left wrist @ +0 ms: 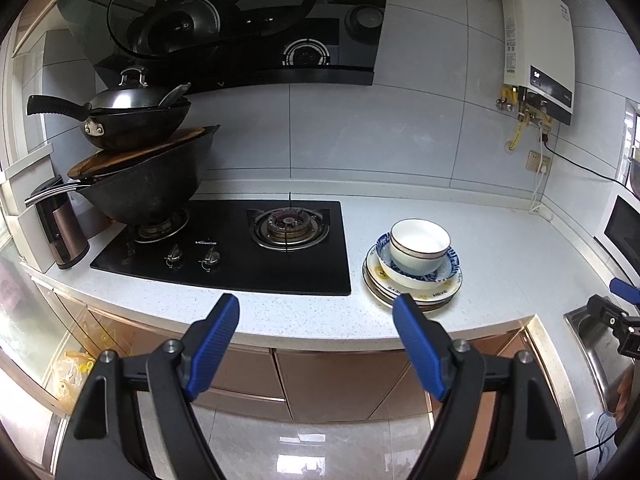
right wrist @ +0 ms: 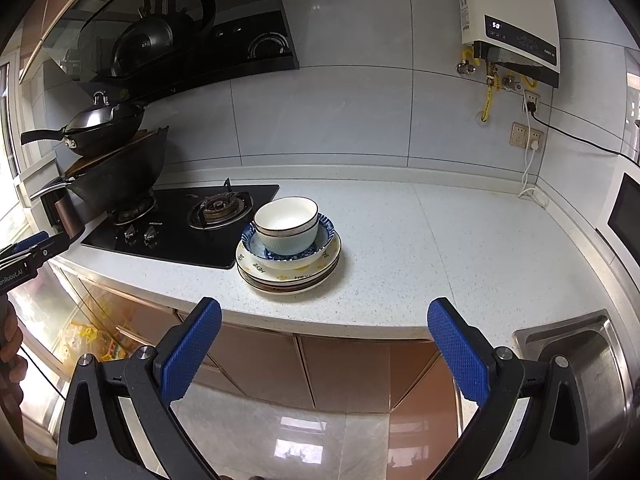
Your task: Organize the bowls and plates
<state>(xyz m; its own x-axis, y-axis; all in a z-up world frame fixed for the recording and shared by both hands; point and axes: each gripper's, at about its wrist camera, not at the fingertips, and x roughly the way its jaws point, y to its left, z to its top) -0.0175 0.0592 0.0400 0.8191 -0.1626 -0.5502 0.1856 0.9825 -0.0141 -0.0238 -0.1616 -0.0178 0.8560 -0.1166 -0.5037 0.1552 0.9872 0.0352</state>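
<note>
Nearest, the left hand-held gripper (left wrist: pixel 316 312) and right hand-held gripper (right wrist: pixel 324 316) both stand spread, pinching nothing, off the desk (right wrist: pixel 440 248) edge. Beyond, a white bowl (right wrist: pixel 286 222) sits in a blue-patterned bowl (right wrist: pixel 326 228) atop stacked plates (right wrist: pixel 288 276), just beside the stove (right wrist: pixel 180 228).

The sink (right wrist: pixel 592 364) runs off the right edge, its basin mostly unseen. The lower plates (right wrist: pixel 288 282) show only their rims under the bowls (right wrist: pixel 286 224). The right gripper (left wrist: pixel 618 316) is cut by the frame edge.
</note>
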